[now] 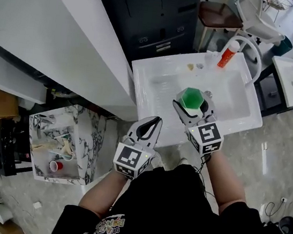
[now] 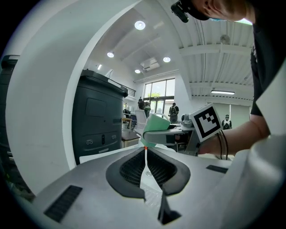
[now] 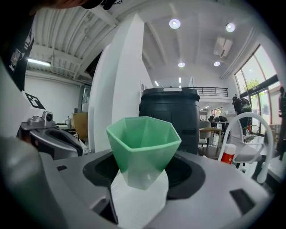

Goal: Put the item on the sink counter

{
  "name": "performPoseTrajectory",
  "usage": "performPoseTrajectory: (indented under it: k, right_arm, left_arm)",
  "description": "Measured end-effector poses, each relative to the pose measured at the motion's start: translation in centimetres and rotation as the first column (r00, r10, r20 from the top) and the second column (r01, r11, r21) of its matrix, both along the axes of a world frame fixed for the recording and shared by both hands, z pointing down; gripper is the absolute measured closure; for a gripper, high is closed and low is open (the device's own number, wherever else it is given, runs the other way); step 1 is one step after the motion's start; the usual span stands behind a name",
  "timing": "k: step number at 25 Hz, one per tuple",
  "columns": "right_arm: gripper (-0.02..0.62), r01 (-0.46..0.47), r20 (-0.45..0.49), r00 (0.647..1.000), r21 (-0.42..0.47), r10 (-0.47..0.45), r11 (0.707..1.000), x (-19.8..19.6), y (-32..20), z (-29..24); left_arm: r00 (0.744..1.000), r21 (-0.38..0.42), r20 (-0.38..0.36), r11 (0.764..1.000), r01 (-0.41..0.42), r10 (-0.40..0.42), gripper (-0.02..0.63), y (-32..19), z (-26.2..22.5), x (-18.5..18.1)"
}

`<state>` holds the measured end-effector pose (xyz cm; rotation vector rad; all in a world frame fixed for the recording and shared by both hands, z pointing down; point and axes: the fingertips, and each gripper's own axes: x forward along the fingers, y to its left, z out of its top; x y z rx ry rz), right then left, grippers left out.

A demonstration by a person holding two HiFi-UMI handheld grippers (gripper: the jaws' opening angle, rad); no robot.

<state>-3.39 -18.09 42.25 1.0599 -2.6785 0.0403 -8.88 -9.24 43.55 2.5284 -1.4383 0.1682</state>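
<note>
While the right gripper (image 1: 193, 109) is over the sink (image 1: 161, 72), its jaws are spread to the width of a green cup (image 1: 193, 97) and are clamped on the cup's lower part. The cup is upright with its mouth up, faceted and empty. It is over the middle of the basin, toward the front, and the left gripper view shows it lifted above the rim. The left gripper (image 1: 154, 122) is just beside it at the sink's front edge. Its jaws are closed to a thin slit, with nothing between them. It points toward the basin, with the cup and the other gripper straight ahead in its view.

On the sink's back ledge, well apart from the cup, an orange bottle (image 1: 228, 54) with a white cap stands next to the white arched faucet (image 1: 254, 52). A few small bits lie on the ledge to the bottle's left, too small to tell. A dark cabinet (image 1: 150, 11) stands behind the sink.
</note>
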Motion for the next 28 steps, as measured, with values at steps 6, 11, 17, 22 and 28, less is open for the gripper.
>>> performPoseTrajectory:
  k: [6,11,17,22,28]
  right_arm:
    - [0.239,0.009,-0.032,0.999,0.017,-0.009,1.000,-1.1,-2.7,0.3]
    - [0.239,0.042,-0.065,0.997,0.015,-0.041,0.999,-1.8,-6.2,2.1]
    - [0.239,0.093,-0.085,0.992,-0.018,-0.094,0.995,-2.0,-10.6,4.7]
    - [0.239,0.136,-0.097,0.985,-0.036,-0.139,0.990,-2.0,-13.9,6.9]
    - [0.239,0.177,-0.120,0.976,-0.057,-0.183,0.982,-2.6,-17.7,10.3]
  left_arm:
    - [1.000,-0.001,-0.017,1.000,-0.006,0.006,0.582,-0.9,-0.1,-0.4]
    - [0.999,-0.007,-0.023,1.000,0.024,-0.024,0.582,-1.9,0.2,-0.6]
    - [0.994,-0.040,-0.029,0.994,0.102,-0.103,0.581,-3.4,0.9,-0.6]
    - [0.983,-0.073,-0.031,0.981,0.178,-0.180,0.583,-4.3,1.6,-0.3]
    - [0.968,-0.105,-0.022,0.963,0.248,-0.252,0.581,-5.5,2.9,0.0]
